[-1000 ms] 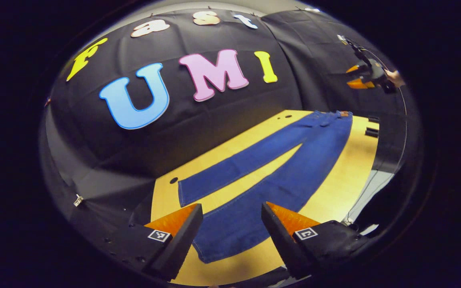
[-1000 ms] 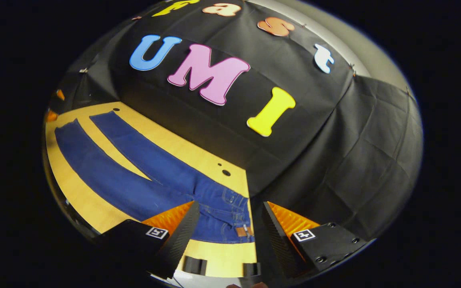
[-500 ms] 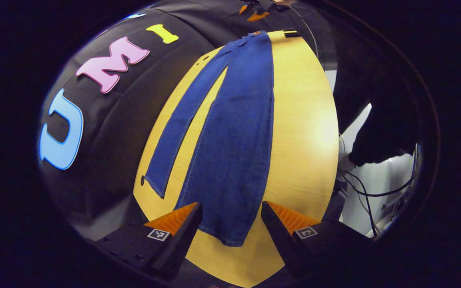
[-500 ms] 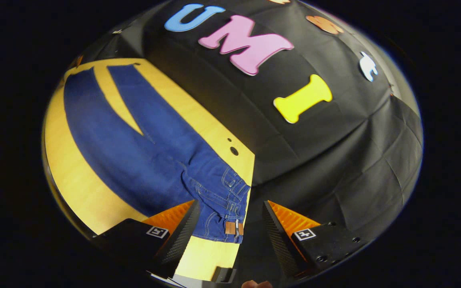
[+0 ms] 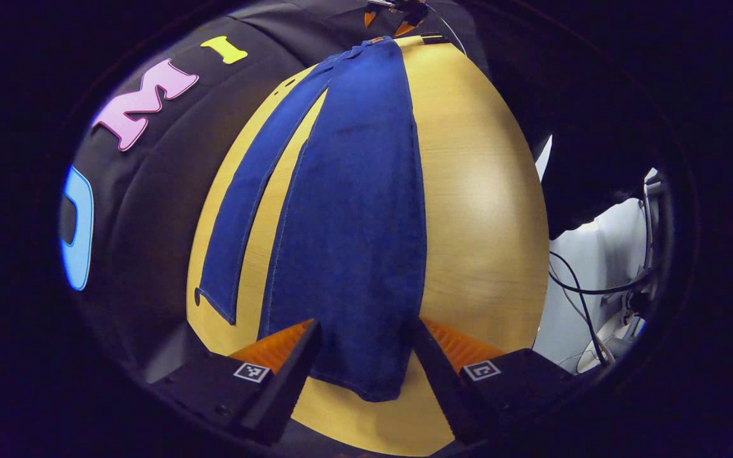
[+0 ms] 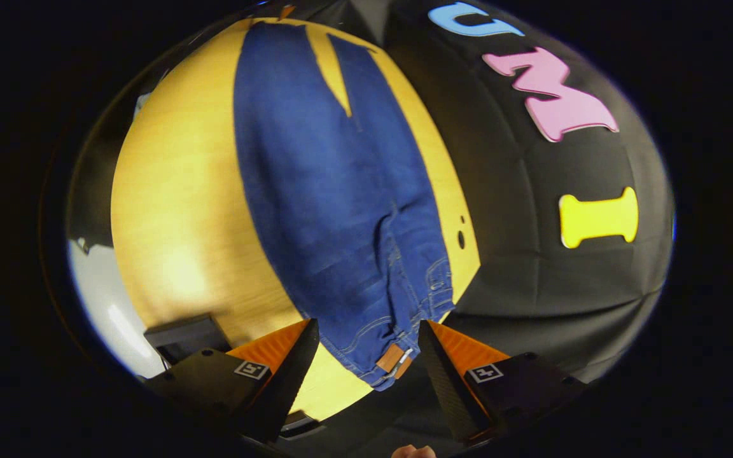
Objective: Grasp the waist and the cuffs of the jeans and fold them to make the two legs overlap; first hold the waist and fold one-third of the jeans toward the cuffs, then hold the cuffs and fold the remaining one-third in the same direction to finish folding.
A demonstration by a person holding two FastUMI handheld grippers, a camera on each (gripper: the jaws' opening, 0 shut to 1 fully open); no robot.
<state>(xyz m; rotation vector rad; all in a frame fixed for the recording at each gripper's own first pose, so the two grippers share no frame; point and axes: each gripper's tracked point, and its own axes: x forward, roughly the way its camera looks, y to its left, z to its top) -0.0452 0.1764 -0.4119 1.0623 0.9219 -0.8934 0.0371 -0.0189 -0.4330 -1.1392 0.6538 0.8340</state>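
We hold both grippers, left gripper and right gripper, agape over limp, heavy jeans: pinch the bottom-centre cuff and waist (thick hems).

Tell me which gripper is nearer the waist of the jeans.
Right. The right gripper hangs open with the waist between its fingers; the left gripper is at the far end of the jeans, open over a cuff.
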